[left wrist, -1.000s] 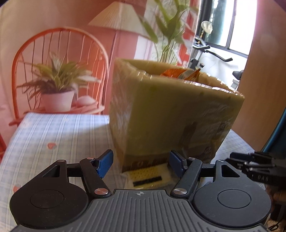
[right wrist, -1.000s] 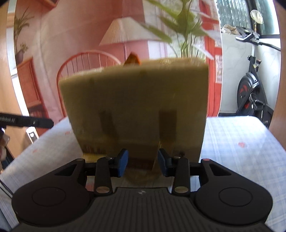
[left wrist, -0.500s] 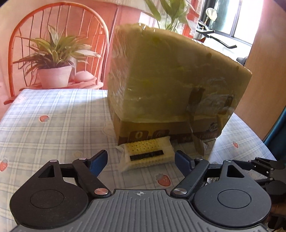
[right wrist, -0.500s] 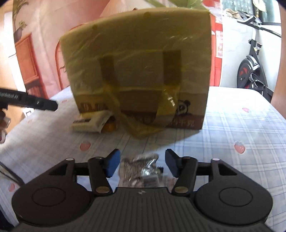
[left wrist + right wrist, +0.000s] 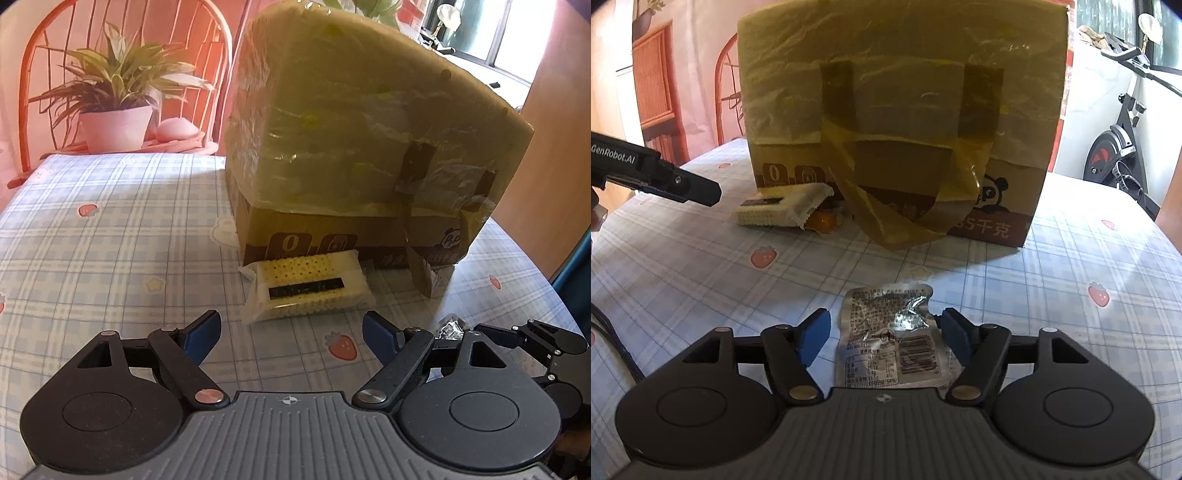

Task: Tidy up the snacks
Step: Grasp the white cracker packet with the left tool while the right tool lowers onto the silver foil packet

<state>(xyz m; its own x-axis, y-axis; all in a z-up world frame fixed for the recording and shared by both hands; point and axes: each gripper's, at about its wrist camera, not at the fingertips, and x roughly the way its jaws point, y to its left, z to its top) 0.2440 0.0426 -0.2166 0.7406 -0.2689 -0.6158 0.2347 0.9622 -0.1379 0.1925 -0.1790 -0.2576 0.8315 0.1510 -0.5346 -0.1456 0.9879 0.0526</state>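
A crinkled silver foil snack pouch (image 5: 897, 343) with printed label text lay flat on the tabletop (image 5: 701, 280) between the fingers of the right tool (image 5: 884, 338), whose jaws were opening and whose blue pads did not press on it. A pale yellow, dotted rectangular snack packet (image 5: 308, 286) with a black strip and crimped plastic ends lay against the foot of the tall brown cardboard box (image 5: 354, 155). The left tool (image 5: 291, 334) hovered just short of that packet, its jaws opening with nothing between them. A small glossy orange sweet (image 5: 822, 221) sat tucked beside the packet at the box.

Judging by these loose items, the sorting looked unfinished: at least three snacks remained outside the box, and what the box already held could not be seen.

The box was wrapped in wrinkled, shiny yellowish film with dark tape strips, one loose band sagging onto the cloth. The tabletop wore a smooth blue checked cover printed with strawberries.
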